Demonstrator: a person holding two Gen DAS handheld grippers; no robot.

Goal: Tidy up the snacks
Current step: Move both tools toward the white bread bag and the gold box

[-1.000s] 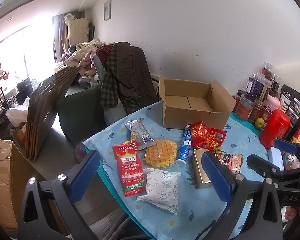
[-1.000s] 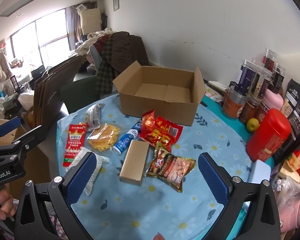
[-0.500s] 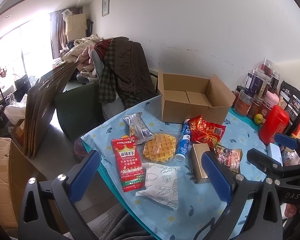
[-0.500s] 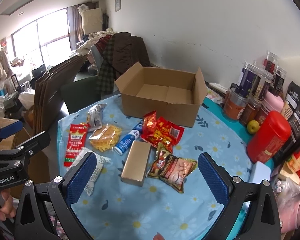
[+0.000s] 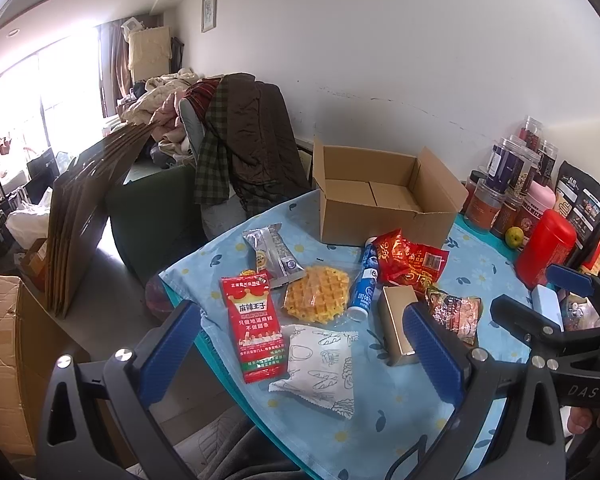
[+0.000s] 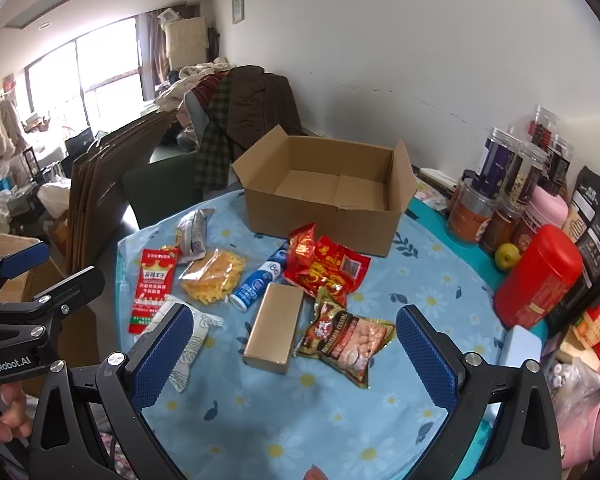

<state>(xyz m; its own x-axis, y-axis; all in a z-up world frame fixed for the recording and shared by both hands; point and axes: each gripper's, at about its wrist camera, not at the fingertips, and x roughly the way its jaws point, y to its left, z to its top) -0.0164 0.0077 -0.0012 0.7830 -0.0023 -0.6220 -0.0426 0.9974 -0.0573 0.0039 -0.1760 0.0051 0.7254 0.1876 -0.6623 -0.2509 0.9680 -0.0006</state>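
An open cardboard box [image 6: 324, 196] [image 5: 380, 200] stands at the back of the blue flowered table [image 6: 300, 408]. In front of it lie several snacks: a red strip packet [image 5: 254, 328] [image 6: 152, 288], a waffle [image 5: 316, 294] [image 6: 216, 276], a white bread packet [image 5: 320, 364], a silver packet [image 5: 272, 252], a blue-white bottle [image 6: 260, 280], a gold box [image 6: 274, 328] [image 5: 396, 324], a red bag [image 6: 328, 268] and a nut bag [image 6: 348, 344]. My left gripper [image 5: 300, 352] hovers open above the near-left snacks. My right gripper [image 6: 292, 356] hovers open over the gold box and nut bag. Neither holds anything.
Jars [image 6: 500, 184], a red canister [image 6: 540, 280], a green fruit [image 6: 506, 256] and dark bags [image 5: 584, 208] crowd the table's right side. A chair draped with clothes [image 5: 244, 140] and flattened cardboard [image 5: 84, 208] stand beyond the left edge. A big carton [image 5: 4, 356] sits low left.
Both grippers have drawn back a little from the table, so the snacks look slightly farther away. Both stay open and nothing on the table has moved.
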